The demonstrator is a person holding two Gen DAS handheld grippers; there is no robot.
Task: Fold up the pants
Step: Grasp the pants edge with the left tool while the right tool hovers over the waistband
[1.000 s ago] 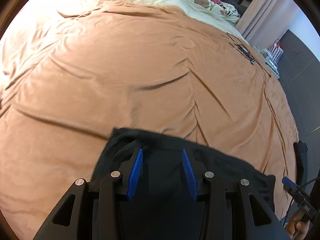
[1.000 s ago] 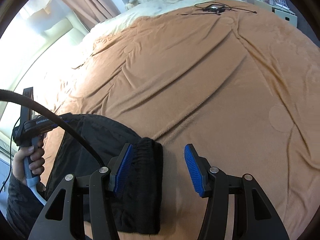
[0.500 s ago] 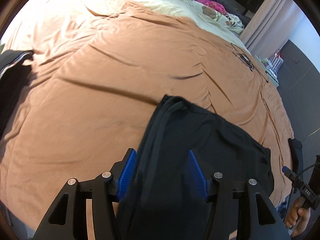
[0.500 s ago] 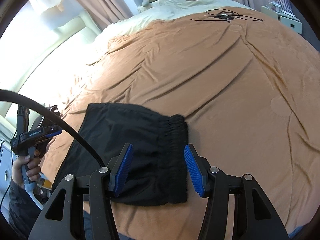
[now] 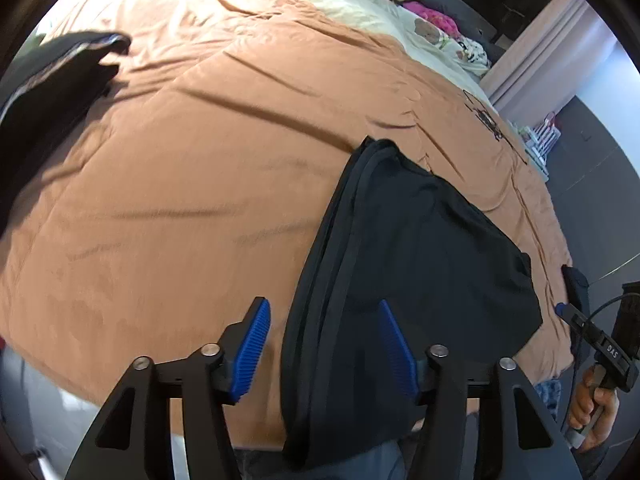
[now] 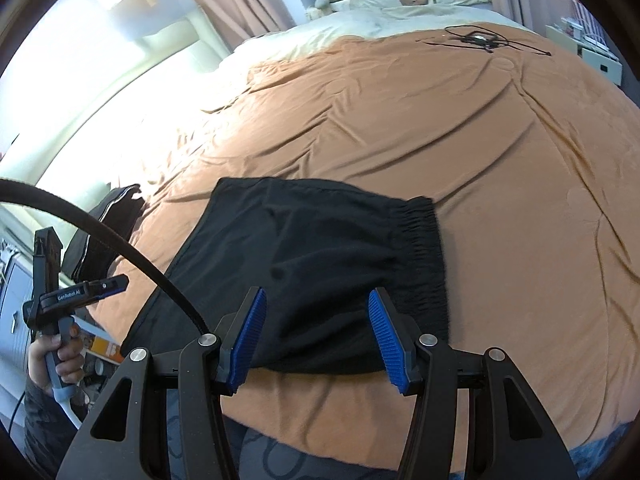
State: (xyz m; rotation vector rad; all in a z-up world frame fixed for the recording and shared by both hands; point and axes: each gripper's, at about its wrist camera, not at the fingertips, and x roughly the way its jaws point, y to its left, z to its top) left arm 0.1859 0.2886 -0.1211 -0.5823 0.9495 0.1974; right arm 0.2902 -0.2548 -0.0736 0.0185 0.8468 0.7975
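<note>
The pants (image 6: 320, 276) lie folded on the bed (image 6: 500, 184), near its front edge, directly below and in front of both of your grippers. Their long axis runs across the right wrist view, from the stacked edges on the left to the elastic waistband (image 6: 428, 264) on the right.

Your right gripper (image 6: 316, 336) hangs over the near edge of the bundle, toward the waistband end. It stands half open, with nothing between the pads, and the cloth is below it and not pressed. Your left gripper (image 5: 324, 350) is over the other end, where the layered edges of the legs form a dark ridge. Its jaws have just been opening, and the pads (image 5: 252, 350) are clear of the cloth, with the ridge seen between them but not gripped.

Each hand seems about equally near to its own end, so I judge that any further fold would bring 1 short end over the other.

The pants look black, soft and a little puffy, already a compact rectangle of several layers. A second dark garment (image 5: 52, 76) lies well apart at the far left of the bed.
</note>
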